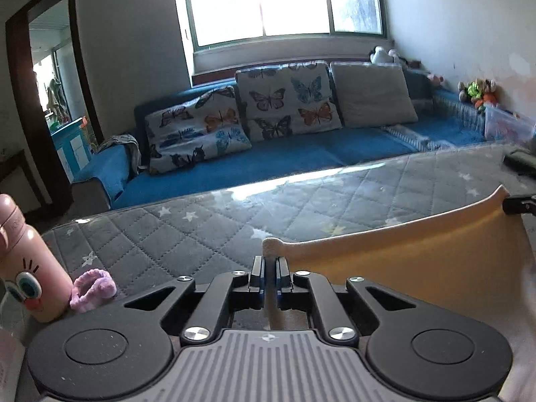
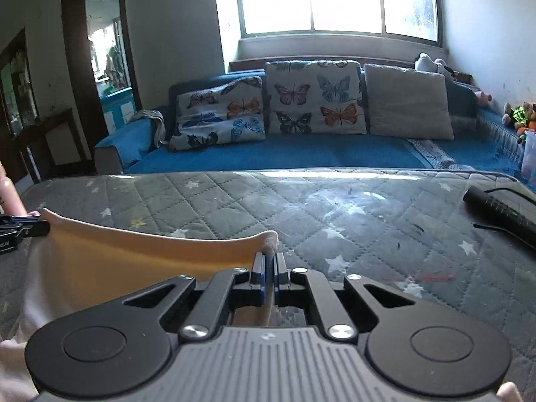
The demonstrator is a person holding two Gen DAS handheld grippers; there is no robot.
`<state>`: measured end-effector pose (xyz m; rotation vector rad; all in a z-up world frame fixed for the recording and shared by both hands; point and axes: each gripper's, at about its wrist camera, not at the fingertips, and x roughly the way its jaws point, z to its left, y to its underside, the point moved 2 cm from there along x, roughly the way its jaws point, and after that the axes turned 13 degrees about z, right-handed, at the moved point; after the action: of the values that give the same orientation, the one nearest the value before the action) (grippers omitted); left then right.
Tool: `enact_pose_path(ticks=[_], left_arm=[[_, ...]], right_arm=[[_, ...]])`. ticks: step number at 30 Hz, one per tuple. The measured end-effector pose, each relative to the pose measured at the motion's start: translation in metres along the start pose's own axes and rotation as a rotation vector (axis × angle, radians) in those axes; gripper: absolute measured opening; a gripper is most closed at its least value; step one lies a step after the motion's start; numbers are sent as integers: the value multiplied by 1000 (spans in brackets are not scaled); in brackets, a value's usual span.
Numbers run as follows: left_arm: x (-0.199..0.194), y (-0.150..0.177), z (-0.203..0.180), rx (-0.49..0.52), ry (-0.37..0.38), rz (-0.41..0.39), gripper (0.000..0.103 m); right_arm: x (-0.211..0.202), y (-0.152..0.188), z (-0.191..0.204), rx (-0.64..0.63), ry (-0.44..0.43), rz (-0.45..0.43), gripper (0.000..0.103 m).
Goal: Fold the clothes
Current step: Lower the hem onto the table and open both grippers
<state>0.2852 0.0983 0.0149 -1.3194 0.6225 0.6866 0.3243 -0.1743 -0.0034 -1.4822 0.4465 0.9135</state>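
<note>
A cream-yellow garment (image 1: 418, 261) hangs stretched between my two grippers above the grey quilted star-print table cover (image 1: 201, 231). My left gripper (image 1: 269, 263) is shut on the garment's left corner. My right gripper (image 2: 269, 263) is shut on the garment's right corner (image 2: 268, 239). The cloth (image 2: 134, 261) sags in a curve between them. The right gripper's tip shows at the right edge of the left wrist view (image 1: 519, 202), and the left gripper's tip at the left edge of the right wrist view (image 2: 23, 229).
A pink bottle (image 1: 23, 268) and a purple fuzzy item (image 1: 93, 289) sit at the table's left end. A black torch with a cord (image 2: 495, 211) lies at the right. A blue sofa (image 2: 284, 154) with butterfly cushions (image 2: 311, 97) stands behind the table.
</note>
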Motion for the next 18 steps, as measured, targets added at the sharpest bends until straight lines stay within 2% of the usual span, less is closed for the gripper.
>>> enact_pose_path(ticks=[4,7,9,11,15,18], left_arm=[[21,9,-1,5,-36,66,12],[19,18,5,-13,-42,75,21],[9,22,10,-22,-36,65,21],[-5,29,13,-24,-17,58,21],[-34,52,15,-19,57,61,34],[-51,74,15,4,102,80,34]], right_arm=[[21,-1,4,-33,29,58,8],[15,5,-1,-24,16,68,10],[5,10,-1,-41,3,70,10],[-6,18,3,-73,-14,85,10],[-26,43,14,-124,-52,134,10],[-36,61,17,-141,-62,159,10]])
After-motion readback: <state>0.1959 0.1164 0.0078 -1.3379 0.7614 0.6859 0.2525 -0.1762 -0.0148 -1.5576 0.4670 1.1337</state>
